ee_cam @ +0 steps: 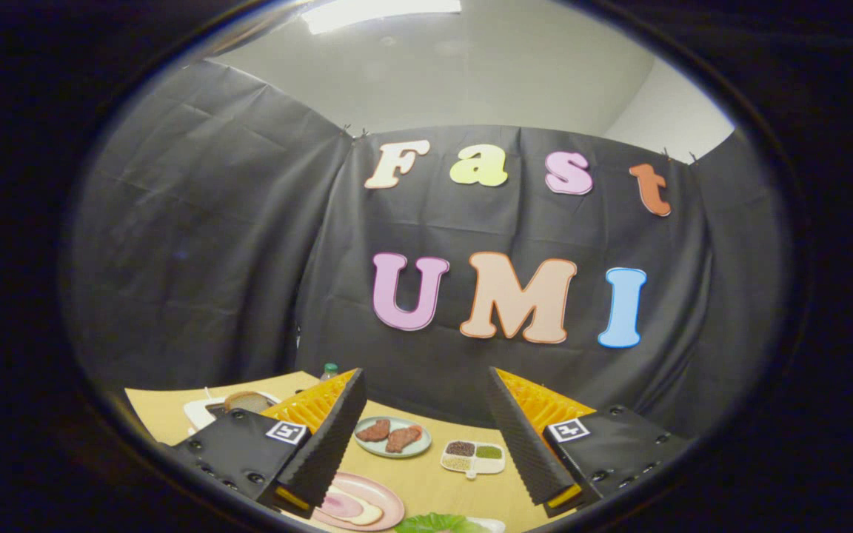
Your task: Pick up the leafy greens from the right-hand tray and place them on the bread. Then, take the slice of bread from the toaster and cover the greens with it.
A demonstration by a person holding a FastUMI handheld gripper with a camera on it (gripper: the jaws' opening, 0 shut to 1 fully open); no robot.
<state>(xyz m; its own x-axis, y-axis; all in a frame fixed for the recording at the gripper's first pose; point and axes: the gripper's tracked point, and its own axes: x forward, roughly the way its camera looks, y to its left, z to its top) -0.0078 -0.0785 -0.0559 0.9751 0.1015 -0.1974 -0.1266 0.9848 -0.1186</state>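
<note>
My gripper [426, 392] is open, its two fingers spread wide with nothing between them, held high above the wooden table [426, 481]. The leafy greens [437, 524] lie low between the fingers, on a white tray that is mostly cut off. A pink plate [389, 507] with a bread slice and a round of ham on it sits beside the left finger, partly hidden by it. Behind the left finger stands a white toaster [201, 411] with a slice of bread [246, 401] sticking up from it.
A green plate [393, 437] with two pieces of meat lies beyond the fingers. A small white divided dish [473, 457] with grains sits right of it. A bottle cap [330, 368] shows by the booth's black cloth wall at the table's far edge.
</note>
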